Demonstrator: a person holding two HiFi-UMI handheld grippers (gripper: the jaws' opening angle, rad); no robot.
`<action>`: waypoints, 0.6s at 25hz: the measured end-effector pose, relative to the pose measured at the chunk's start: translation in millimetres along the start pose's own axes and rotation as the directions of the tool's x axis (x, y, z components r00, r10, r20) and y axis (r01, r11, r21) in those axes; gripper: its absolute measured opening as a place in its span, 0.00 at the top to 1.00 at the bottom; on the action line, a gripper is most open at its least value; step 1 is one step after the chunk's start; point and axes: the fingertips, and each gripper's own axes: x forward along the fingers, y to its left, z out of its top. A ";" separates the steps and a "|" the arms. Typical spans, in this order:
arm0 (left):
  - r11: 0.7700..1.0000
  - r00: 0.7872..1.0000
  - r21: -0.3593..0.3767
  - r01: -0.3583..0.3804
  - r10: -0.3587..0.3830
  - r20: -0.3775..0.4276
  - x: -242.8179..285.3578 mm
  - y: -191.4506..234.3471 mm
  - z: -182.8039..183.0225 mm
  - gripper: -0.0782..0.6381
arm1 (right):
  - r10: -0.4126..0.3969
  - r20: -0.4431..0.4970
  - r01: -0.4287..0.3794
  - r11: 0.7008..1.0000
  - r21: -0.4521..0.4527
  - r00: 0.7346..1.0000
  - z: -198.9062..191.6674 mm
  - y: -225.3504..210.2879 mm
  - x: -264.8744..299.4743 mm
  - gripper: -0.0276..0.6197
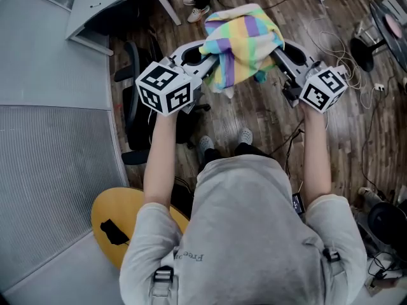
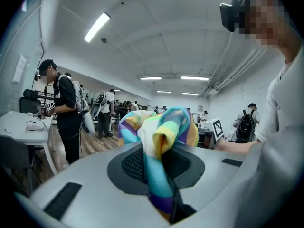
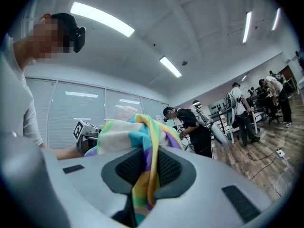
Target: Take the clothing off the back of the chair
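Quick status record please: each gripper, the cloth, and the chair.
left gripper: jaws shut on one end of the cloth
right gripper: jaws shut on the cloth's other end
cloth: striped, bunched, held up between both grippers above the floor
chair: black, below the left gripper, not touching the cloth
task state: cloth appears to be off the chair

We see the clothing (image 1: 241, 43), a soft cloth striped in yellow, turquoise, purple, green and white. It is bunched up in the air, its left end pinched in the left gripper (image 1: 206, 59) and its right end in the right gripper (image 1: 276, 49). The black chair (image 1: 130, 100) stands to the left, apart from it.
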 end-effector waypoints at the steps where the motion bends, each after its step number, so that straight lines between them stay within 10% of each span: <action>1: 1.000 1.000 -0.008 0.000 0.000 -0.003 3.5 2.2 -4.1 0.76 | -0.007 -0.008 0.007 1.000 0.008 1.000 -3.8 -4.1 0.4 0.85; 15: 0.972 0.979 -0.140 -0.191 0.177 -0.105 47.0 37.7 -93.7 0.76 | -0.120 -0.201 0.135 0.989 0.063 0.972 -78.5 -49.9 -2.2 0.85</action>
